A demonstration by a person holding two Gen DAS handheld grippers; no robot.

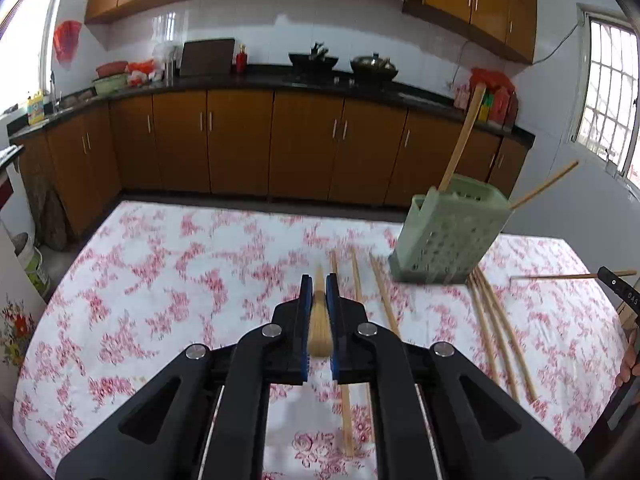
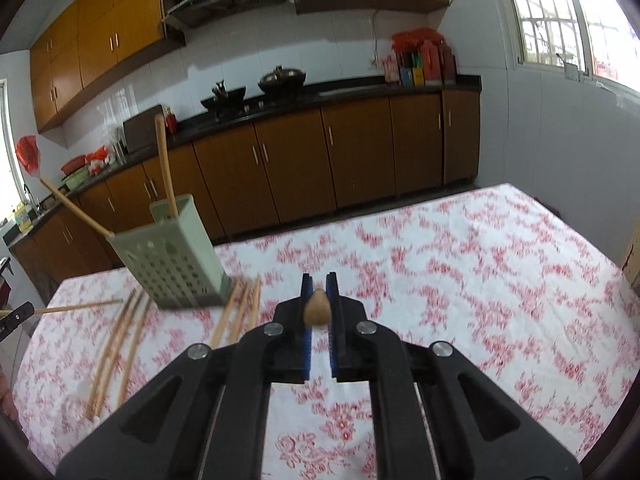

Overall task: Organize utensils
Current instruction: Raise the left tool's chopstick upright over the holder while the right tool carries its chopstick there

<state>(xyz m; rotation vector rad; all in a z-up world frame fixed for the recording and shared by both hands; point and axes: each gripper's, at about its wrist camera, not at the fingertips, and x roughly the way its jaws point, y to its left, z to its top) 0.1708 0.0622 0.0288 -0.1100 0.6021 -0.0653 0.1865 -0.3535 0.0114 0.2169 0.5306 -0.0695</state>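
A pale green perforated utensil holder (image 1: 448, 236) stands on the floral tablecloth (image 1: 180, 272), with a wooden utensil handle (image 1: 464, 136) and a chopstick (image 1: 544, 186) sticking out; it also shows in the right wrist view (image 2: 172, 260). Several wooden chopsticks (image 1: 496, 328) lie loose around it, also in the right wrist view (image 2: 116, 344). My left gripper (image 1: 319, 284) is shut on a chopstick (image 1: 319, 320), held above the table. My right gripper (image 2: 319, 284) is shut on a chopstick (image 2: 317, 308) seen end-on.
Brown kitchen cabinets (image 1: 240, 140) and a black counter with pots (image 1: 312, 60) run behind the table. The table's far edge (image 1: 260, 206) lies ahead. The other gripper's tip, holding its chopstick, pokes in at the right (image 1: 616, 280) and at the left (image 2: 16, 316).
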